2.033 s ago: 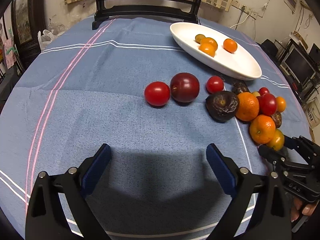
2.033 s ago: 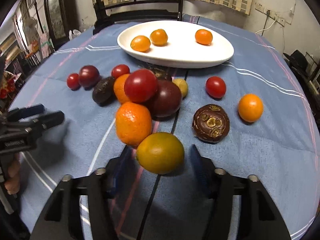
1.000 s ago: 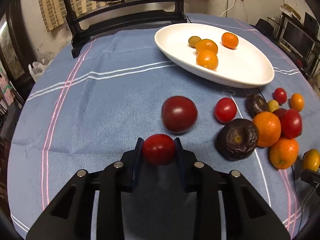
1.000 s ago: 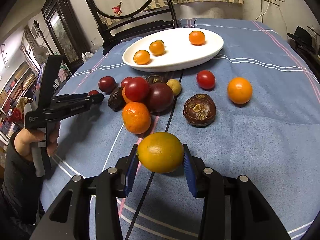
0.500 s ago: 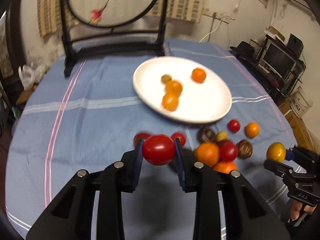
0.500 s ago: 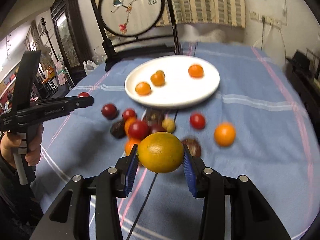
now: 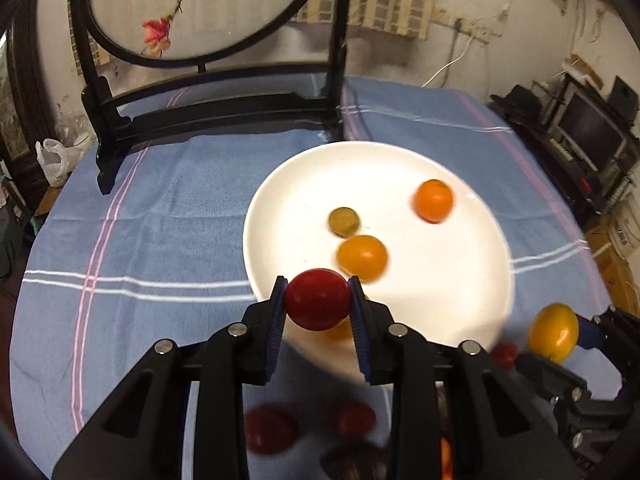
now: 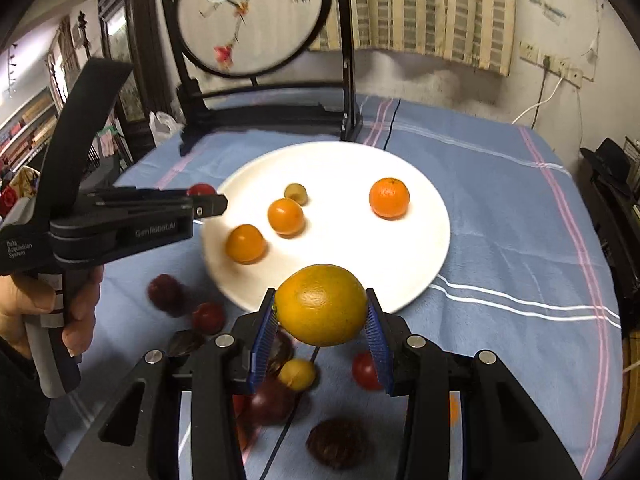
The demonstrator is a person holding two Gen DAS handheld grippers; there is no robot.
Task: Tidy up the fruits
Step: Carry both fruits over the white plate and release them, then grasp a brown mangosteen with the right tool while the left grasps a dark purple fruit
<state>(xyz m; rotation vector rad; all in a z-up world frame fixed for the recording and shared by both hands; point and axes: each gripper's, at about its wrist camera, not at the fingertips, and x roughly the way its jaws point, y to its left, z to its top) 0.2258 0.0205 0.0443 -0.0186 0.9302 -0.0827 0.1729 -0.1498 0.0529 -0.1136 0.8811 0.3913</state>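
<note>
Two grippers loaded: left gripper (image 7: 318,300) clenched on a tomato (image 7: 318,299), right gripper (image 8: 321,311) clenched on a citrus (image 8: 321,305). Plate (image 8: 416,240) lies ahead of and below both, the left nearer its near rim. Citrus long axis runs across the pads; tomato near round, no clear heading.

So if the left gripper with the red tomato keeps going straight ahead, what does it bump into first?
Probably the white plate. The left gripper, shut on the red tomato, points over its near rim toward the yellow-orange fruit lying there. Its height above the plate is unclear.
</note>
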